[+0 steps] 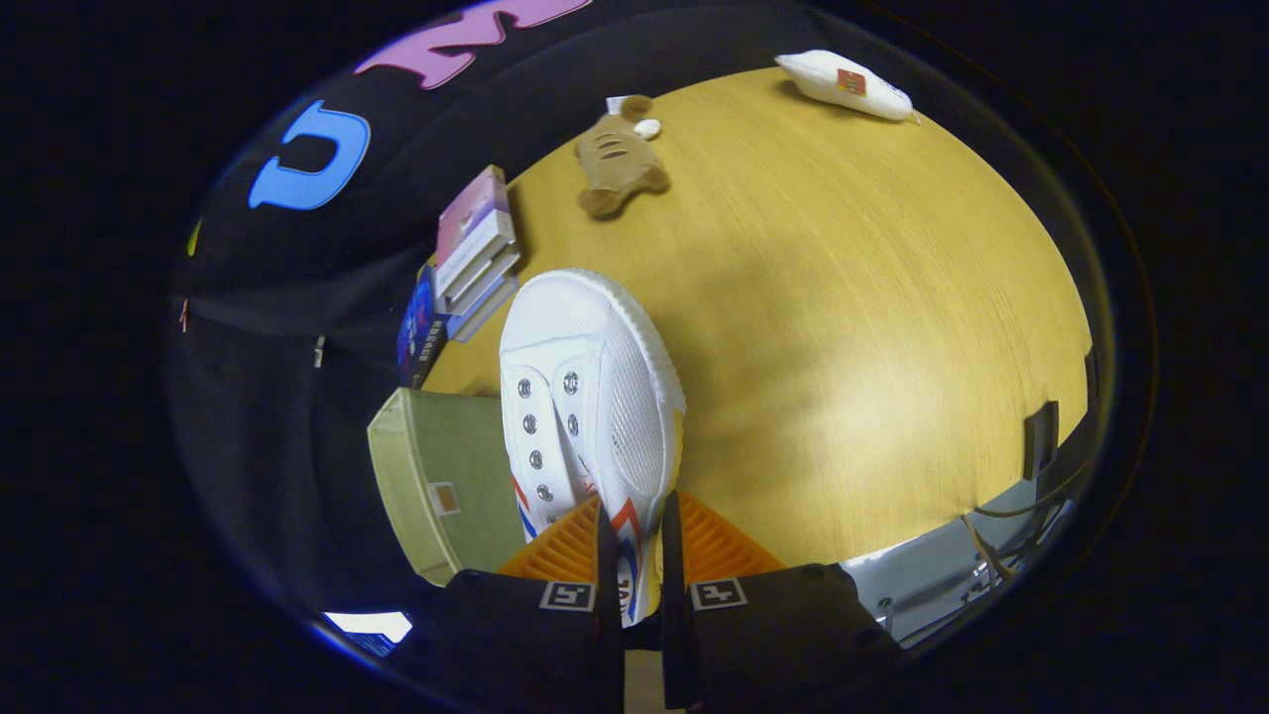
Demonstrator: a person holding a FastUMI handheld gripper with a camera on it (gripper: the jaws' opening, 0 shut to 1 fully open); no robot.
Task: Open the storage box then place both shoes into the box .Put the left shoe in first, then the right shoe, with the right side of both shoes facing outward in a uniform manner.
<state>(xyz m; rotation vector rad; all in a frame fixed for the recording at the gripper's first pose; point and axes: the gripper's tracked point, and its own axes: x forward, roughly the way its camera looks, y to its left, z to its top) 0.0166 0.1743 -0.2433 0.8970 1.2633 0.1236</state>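
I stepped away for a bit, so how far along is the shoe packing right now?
In hand: the gripper is shut on a white shoe, held above the wooden table, toe pointing away. The green box sits just beside it, but I can't tell if it is open or whether a shoe is already inside. Left: at least setting this shoe in the box, right side outward.

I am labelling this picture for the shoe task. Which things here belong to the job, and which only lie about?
For the job:
gripper, fingers shut on the white shoe
green storage box beside it

Lying about:
stack of books
plush toy
white packet
all on the wooden table
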